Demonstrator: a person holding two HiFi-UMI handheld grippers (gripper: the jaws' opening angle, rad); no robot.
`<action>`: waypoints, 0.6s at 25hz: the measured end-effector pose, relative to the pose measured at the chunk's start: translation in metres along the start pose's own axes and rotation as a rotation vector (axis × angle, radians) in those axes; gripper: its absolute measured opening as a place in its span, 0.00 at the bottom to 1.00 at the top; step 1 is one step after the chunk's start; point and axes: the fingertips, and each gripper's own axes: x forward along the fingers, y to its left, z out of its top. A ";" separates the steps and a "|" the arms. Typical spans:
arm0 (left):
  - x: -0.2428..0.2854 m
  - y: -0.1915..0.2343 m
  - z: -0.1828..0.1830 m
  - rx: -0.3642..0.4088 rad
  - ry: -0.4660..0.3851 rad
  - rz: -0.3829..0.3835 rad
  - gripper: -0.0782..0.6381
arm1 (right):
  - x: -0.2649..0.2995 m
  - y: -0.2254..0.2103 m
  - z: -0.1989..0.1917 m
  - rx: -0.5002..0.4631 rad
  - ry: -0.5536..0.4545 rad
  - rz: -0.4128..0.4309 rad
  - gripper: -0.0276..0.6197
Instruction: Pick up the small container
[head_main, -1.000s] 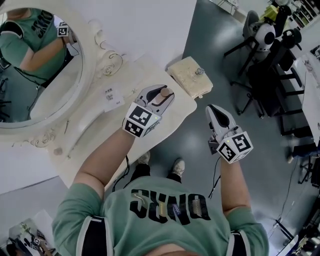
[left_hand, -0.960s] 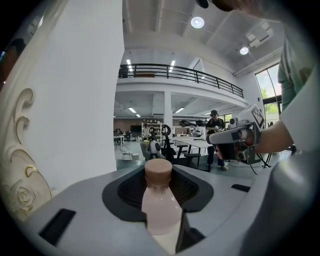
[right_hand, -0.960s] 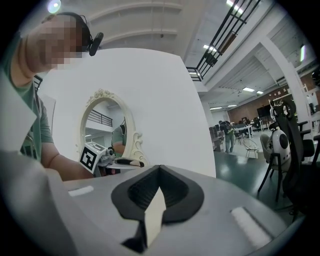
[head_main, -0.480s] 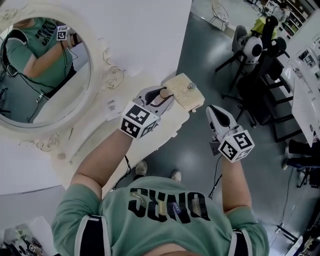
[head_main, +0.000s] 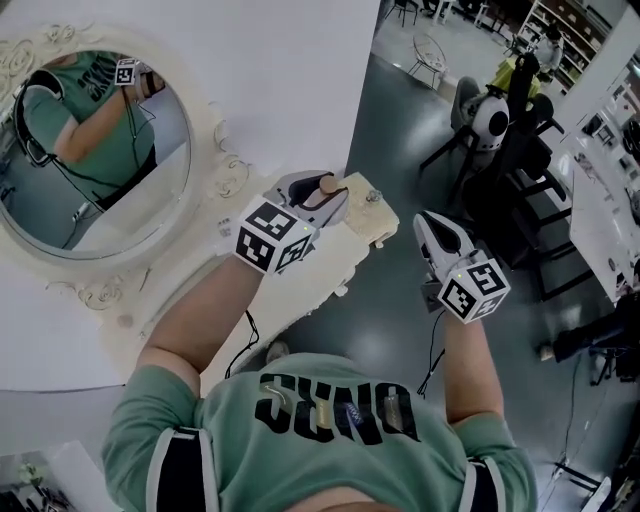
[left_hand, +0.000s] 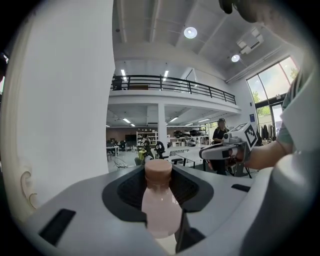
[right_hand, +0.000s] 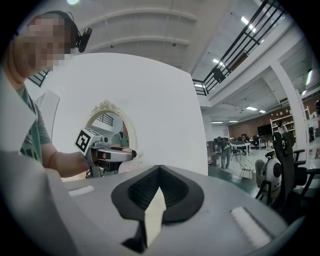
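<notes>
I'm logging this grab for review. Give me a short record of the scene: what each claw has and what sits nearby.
left claw: shut on the bottle
bottle: small, pink, cap toward the claw's tips
right claw: shut, empty, over the floor beside the table
table: cream, ornate
box: cream with a knob, at the table's end, just beyond the left claw
mirror: oval, ornate frame, behind the table

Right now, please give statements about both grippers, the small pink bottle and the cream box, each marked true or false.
1. The left gripper grips a small pink plastic bottle with a tan cap. True.
2. The right gripper holds the cream box with a round knob. False: its jaws are shut, empty.
3. The oval cream-framed mirror reflects a green shirt. True.
4. The cream box lies left of the left gripper. False: just right of it, head view.
</notes>
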 end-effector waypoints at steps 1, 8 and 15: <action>-0.002 -0.001 0.006 0.002 -0.004 -0.003 0.30 | -0.001 0.001 0.004 -0.007 -0.002 0.001 0.06; -0.010 -0.005 0.045 0.028 -0.034 -0.020 0.30 | -0.005 0.001 0.030 -0.040 -0.021 0.004 0.06; -0.022 -0.007 0.080 0.037 -0.060 -0.035 0.30 | -0.006 0.006 0.055 -0.063 -0.049 0.024 0.06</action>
